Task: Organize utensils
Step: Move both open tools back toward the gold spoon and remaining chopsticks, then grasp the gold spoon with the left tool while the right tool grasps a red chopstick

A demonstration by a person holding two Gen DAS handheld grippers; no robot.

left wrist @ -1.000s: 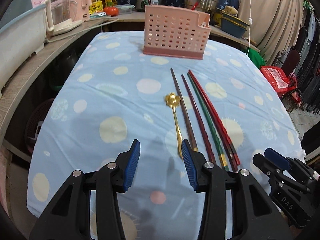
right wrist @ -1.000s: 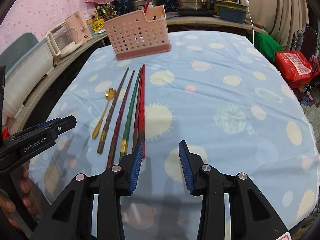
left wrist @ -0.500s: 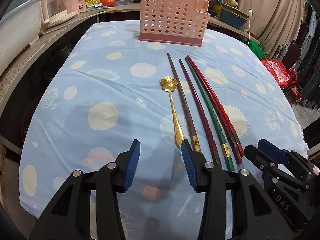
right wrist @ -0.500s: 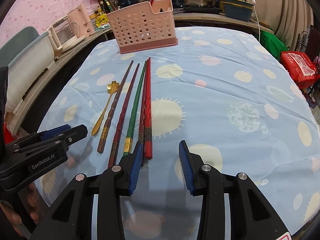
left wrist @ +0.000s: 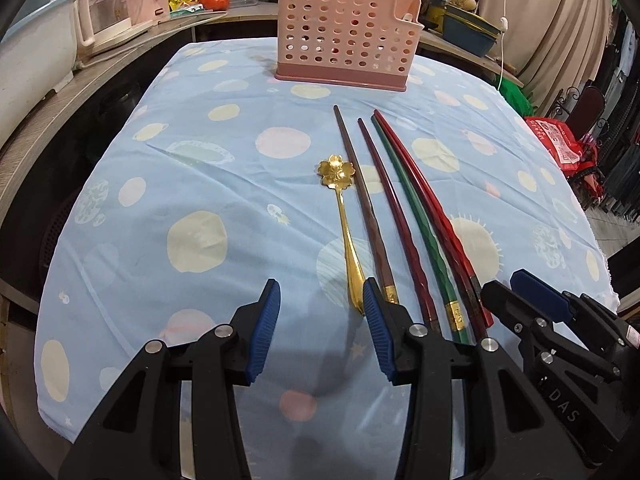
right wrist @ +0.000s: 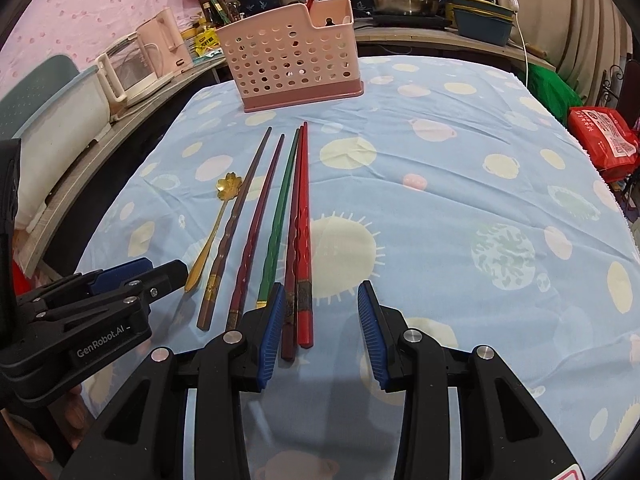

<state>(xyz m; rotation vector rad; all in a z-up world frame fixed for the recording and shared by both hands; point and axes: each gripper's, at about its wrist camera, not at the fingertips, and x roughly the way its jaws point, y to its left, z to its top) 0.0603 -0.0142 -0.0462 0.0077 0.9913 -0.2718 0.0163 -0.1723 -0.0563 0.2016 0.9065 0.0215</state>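
The left gripper (left wrist: 320, 330) hangs low over the near edge of the table, its blue pads (left wrist: 264, 332) spread wide with nothing between them; its right pad sits just beside the handle end of the gold spoon (left wrist: 344, 224). The right gripper (right wrist: 318, 330) is likewise wide open and holds nothing, with the butt ends of the two red chopsticks (right wrist: 302, 236) lying just inside its left pad. The spoon (its bowl shaped like a flower) and five chopsticks lie side by side on the blue spotted tablecloth (left wrist: 192, 160): a brown chopstick (left wrist: 362, 204) next to the spoon, then a dark red one (left wrist: 394, 216), then a green one (left wrist: 416, 220), then the red pair. Their tips point toward the pink holder (left wrist: 346, 36), a perforated basket standing upright at the far end of the table, well apart from them.
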